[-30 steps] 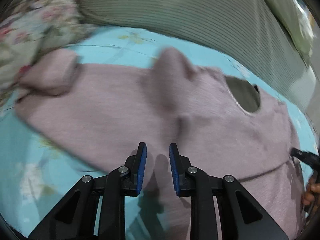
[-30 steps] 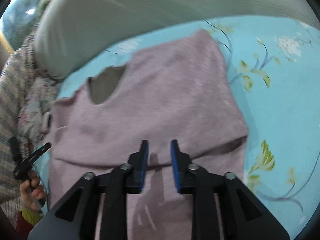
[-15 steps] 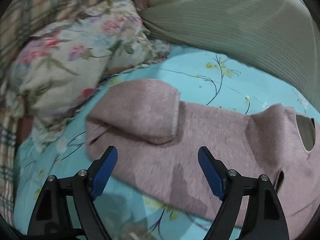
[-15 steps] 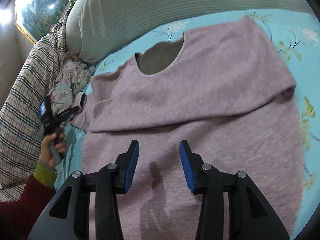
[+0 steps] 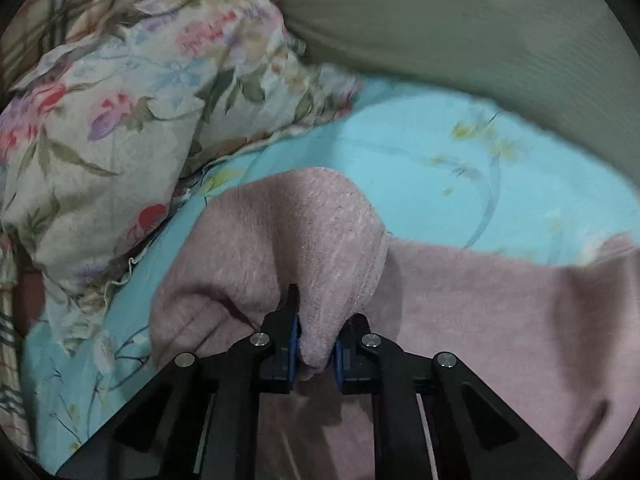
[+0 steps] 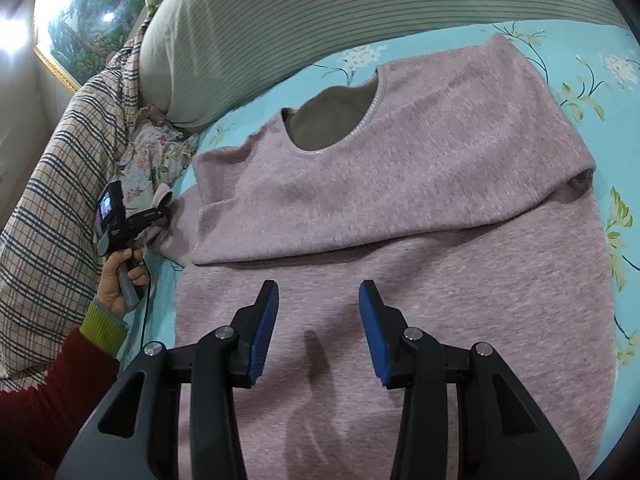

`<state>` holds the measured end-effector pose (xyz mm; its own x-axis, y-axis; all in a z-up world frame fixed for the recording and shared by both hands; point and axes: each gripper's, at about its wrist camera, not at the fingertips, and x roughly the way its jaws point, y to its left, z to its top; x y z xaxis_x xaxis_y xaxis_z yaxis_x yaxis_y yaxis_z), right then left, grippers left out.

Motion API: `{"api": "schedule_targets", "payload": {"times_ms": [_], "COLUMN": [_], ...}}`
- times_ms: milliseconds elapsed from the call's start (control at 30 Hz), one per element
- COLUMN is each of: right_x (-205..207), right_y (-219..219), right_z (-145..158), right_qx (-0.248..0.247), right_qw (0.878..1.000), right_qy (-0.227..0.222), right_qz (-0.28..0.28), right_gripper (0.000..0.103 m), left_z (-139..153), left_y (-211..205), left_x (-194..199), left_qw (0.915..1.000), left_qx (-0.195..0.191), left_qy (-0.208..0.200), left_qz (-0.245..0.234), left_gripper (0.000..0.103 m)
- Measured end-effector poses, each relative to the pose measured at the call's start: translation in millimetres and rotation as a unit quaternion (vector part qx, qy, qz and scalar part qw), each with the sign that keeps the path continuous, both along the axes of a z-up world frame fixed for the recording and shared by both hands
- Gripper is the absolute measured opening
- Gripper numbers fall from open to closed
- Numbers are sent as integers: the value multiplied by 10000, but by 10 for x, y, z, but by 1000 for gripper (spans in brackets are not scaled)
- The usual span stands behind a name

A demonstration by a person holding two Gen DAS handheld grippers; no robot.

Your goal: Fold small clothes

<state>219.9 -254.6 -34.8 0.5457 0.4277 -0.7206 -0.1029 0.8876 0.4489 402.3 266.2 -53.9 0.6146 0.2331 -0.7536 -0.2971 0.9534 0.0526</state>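
Note:
A mauve knit sweater (image 6: 400, 208) lies flat on a turquoise floral bedsheet (image 6: 600, 80), neck opening toward the pillows, with one sleeve folded across its chest. In the left wrist view my left gripper (image 5: 314, 344) is shut on the sweater's sleeve end (image 5: 296, 232), which bunches up between the blue pads. It also shows in the right wrist view (image 6: 158, 216), at the sweater's left side. My right gripper (image 6: 318, 320) is open and empty, hovering above the sweater's lower body.
A floral pillow (image 5: 120, 100) and a ribbed grey-green pillow (image 5: 480, 28) lie just beyond the sleeve. A plaid blanket (image 6: 52, 200) is heaped at the left. A framed picture (image 6: 80, 20) hangs on the wall behind.
My left gripper moved onto the sleeve end and shut on it; half a second ago it was wide open. My right gripper opened wider and stayed above the sweater's body.

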Motion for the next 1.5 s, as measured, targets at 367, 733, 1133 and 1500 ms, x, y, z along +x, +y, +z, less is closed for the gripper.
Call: {"api": "schedule_targets", "payload": {"times_ms": [367, 733, 1133, 1500], "right_x": [-186, -457, -455, 6], "right_y": [-121, -835, -1161, -892], "right_z": [65, 148, 167, 86], "right_qx": [158, 241, 285, 342], "right_qw": [9997, 9936, 9891, 9939], "right_qy": [-157, -353, -411, -270], "right_qz": [-136, -1043, -1385, -1015], "right_gripper": [43, 43, 43, 54], "left_z": [705, 686, -41, 8], "left_y": [-1130, -3316, -4241, -3687], "left_x": [-901, -935, -466, -987], "left_qw": [9786, 9312, 9298, 9273], "left_qx": [-1133, -1638, -1491, -1607], "left_qy": [-932, -615, 87, 23], "left_qz": [-1441, -3199, -3365, -3380], "left_gripper": [10, 10, 16, 61]}}
